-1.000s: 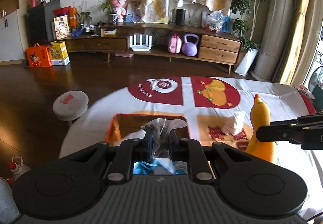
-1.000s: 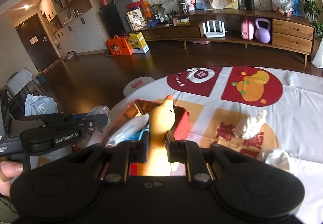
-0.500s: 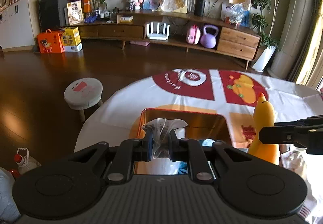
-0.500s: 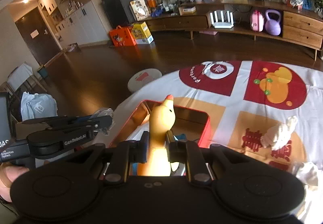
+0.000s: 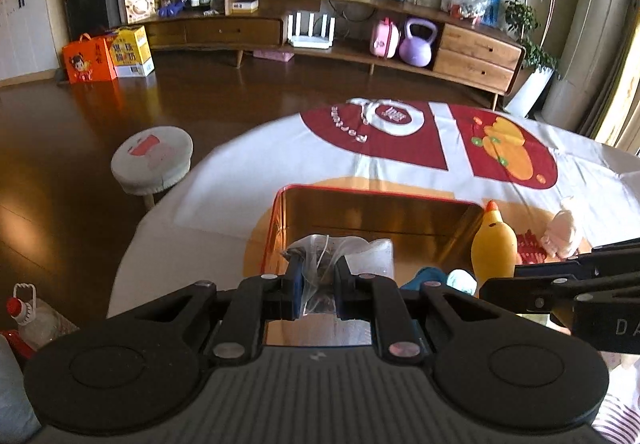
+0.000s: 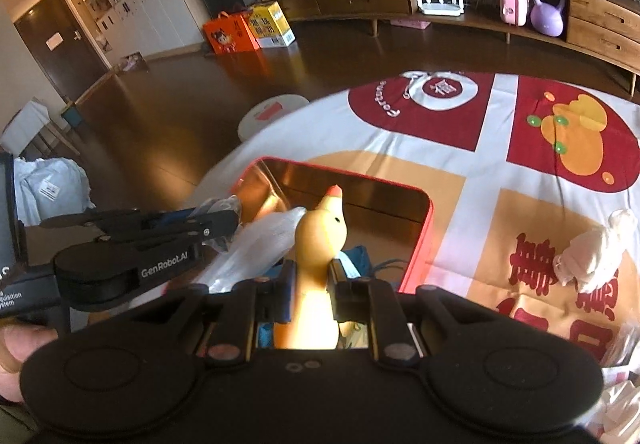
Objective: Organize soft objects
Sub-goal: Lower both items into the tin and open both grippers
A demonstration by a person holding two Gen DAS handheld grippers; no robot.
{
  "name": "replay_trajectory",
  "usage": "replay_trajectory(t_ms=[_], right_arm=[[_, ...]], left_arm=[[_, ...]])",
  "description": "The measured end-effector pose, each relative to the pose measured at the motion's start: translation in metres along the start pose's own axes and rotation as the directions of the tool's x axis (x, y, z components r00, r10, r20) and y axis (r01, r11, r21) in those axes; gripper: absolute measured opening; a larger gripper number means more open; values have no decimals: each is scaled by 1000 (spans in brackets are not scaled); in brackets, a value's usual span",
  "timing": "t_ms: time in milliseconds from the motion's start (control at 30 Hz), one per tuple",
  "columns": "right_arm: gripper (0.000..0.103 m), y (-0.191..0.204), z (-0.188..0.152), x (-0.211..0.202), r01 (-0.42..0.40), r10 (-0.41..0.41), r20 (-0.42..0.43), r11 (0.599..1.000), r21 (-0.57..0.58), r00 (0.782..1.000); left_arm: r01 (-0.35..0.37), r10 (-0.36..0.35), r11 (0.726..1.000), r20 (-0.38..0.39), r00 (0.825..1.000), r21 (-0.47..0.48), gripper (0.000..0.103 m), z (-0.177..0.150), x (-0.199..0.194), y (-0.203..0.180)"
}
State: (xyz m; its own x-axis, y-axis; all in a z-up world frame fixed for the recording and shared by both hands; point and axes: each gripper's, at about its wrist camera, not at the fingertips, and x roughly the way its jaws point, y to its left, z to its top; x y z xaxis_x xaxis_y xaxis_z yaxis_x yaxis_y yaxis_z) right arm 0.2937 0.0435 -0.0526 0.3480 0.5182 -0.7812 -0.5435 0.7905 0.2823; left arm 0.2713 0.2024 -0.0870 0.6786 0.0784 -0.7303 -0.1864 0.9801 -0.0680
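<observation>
Two tongs over red tin [image 5: 280, 200], left tongs [image 5: 316, 276] clamping plastic bag [image 5: 344, 252], right tongs [image 6: 310, 284] yellow duck [image 6: 318, 240]

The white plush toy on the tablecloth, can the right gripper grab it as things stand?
Probably not yet: the right gripper has its jaws shut on the yellow duck, though the white plush toy lies unobstructed beside the red tin.

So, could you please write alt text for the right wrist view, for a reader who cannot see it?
The right gripper is shut on a yellow rubber duck, held above an open red tin box on a patterned tablecloth. At left, the left gripper holds a clear plastic bag over the same box.
</observation>
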Motion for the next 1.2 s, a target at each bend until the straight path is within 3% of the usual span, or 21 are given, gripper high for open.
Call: replay_trajectory(t_ms=[633, 1000, 1200], right_arm=[[19, -10, -1, 38, 31, -31, -59, 1000, 2, 998], [32, -9, -1, 21, 31, -31, -42, 1000, -1, 999], [41, -5, -7, 8, 21, -21, -36, 1000, -14, 999]], left_arm=[[-2, 6, 999, -74, 997, 44, 15, -11, 42, -4], [2, 0, 1000, -101, 995, 18, 15, -12, 36, -2], [12, -11, 1000, -90, 996, 11, 27, -14, 24, -3]])
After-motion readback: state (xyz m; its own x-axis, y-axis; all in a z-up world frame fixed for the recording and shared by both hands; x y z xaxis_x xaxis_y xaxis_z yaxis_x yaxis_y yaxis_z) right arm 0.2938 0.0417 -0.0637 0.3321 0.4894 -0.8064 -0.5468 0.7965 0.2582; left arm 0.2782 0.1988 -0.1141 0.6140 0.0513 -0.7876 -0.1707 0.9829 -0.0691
